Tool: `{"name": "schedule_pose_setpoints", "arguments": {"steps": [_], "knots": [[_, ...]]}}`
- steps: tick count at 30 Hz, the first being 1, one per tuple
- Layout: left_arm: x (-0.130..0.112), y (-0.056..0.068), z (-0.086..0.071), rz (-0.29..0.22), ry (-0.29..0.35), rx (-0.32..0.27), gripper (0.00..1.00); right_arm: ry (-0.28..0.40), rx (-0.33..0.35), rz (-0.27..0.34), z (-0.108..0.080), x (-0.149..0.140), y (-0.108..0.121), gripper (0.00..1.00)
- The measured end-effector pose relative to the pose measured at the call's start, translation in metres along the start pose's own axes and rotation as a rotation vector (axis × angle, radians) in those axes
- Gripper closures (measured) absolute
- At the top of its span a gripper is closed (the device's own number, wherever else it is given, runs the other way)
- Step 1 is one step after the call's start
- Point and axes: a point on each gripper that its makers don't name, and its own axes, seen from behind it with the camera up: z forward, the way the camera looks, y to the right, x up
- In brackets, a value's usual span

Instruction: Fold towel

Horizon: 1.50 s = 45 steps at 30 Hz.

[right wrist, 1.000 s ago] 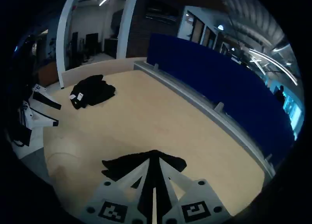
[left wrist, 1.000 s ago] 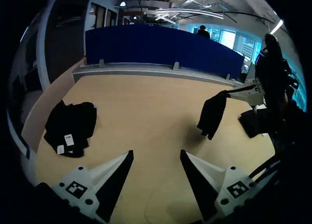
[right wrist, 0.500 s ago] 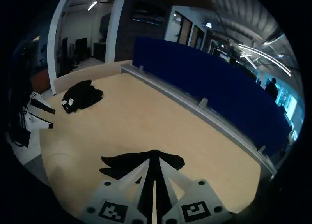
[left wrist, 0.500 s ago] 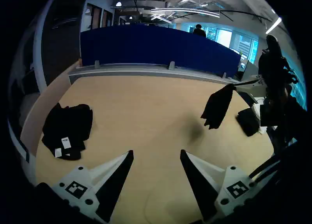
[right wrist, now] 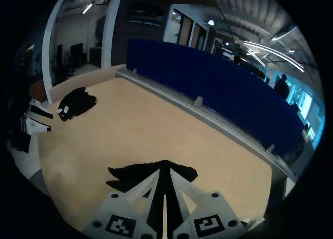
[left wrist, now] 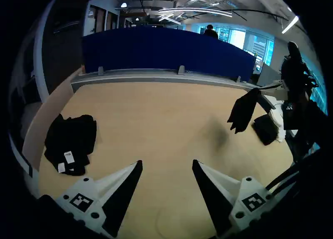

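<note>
A black towel (left wrist: pixel 243 110) hangs in the air over the right side of the wooden table (left wrist: pixel 166 114), pinched at its top by my right gripper (left wrist: pixel 260 89). In the right gripper view that gripper (right wrist: pixel 165 176) is shut on the towel (right wrist: pixel 137 176), which spreads dark below the fingertips. My left gripper (left wrist: pixel 166 166) stands open low over the table's near edge, with nothing between its fingers. It appears small at the far left in the right gripper view (right wrist: pixel 39 118).
A pile of black cloth with white tags (left wrist: pixel 70 143) lies at the table's left end (right wrist: pixel 76 102). Another dark folded cloth (left wrist: pixel 265 129) sits at the right edge. A blue partition (left wrist: pixel 166 50) runs along the far side. A person in dark clothes (left wrist: pixel 297 93) stands at the right.
The right gripper has lifted the hanging towel higher and carried it to the right, away from the table's middle. The left gripper has held its place, open.
</note>
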Motion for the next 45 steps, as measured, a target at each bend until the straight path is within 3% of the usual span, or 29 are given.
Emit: {"name": "schedule_pose_setpoints", "arguments": {"steps": [27,45], "knots": [[0.009,0.017,0.022,0.034,-0.036,-0.004,0.12,-0.058,-0.155,0.045,-0.039,-0.044,0.142,0.98],[0.015,0.034,0.033,0.058,-0.046,-0.013,0.11,-0.103,-0.210,0.067,-0.051,-0.074,0.194,0.98]]}}
